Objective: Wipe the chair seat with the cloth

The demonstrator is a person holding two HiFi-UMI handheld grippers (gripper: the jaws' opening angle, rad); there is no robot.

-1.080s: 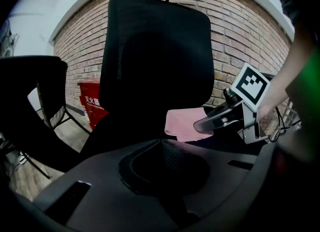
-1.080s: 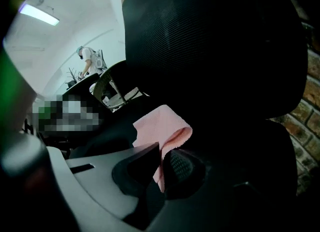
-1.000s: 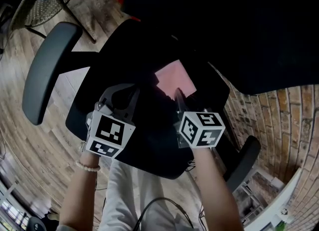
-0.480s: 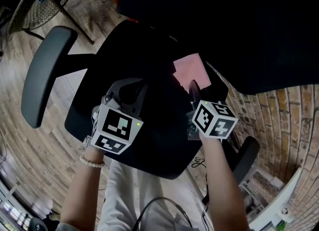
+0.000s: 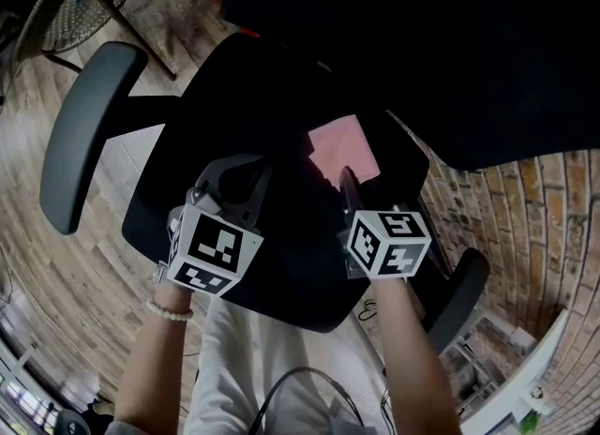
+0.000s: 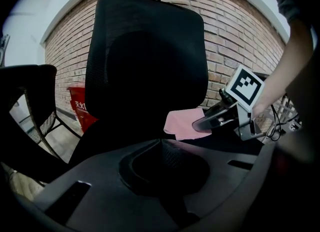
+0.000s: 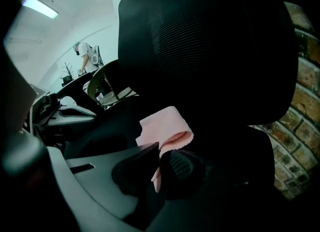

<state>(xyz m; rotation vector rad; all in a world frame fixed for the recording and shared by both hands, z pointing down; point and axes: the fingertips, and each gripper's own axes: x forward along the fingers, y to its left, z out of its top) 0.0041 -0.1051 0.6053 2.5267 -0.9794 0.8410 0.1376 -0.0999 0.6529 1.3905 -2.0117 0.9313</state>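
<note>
The black chair seat fills the middle of the head view, under its tall backrest. A pink cloth lies spread on the right half of the seat, close to the backrest. My right gripper is shut on the cloth's near edge and holds it against the seat. In the right gripper view the cloth bunches into a fold between the jaws of that gripper. My left gripper hovers shut and empty over the left half of the seat. The left gripper view shows the cloth and the right gripper to the right.
Grey armrests flank the seat, one at the left and one at the right. A brick wall stands close on the right. A red box sits behind the chair. Another chair's legs stand at the far left.
The right gripper slid the cloth to the right across the seat, then back to the left and slightly nearer. The left gripper stayed almost where it was.
</note>
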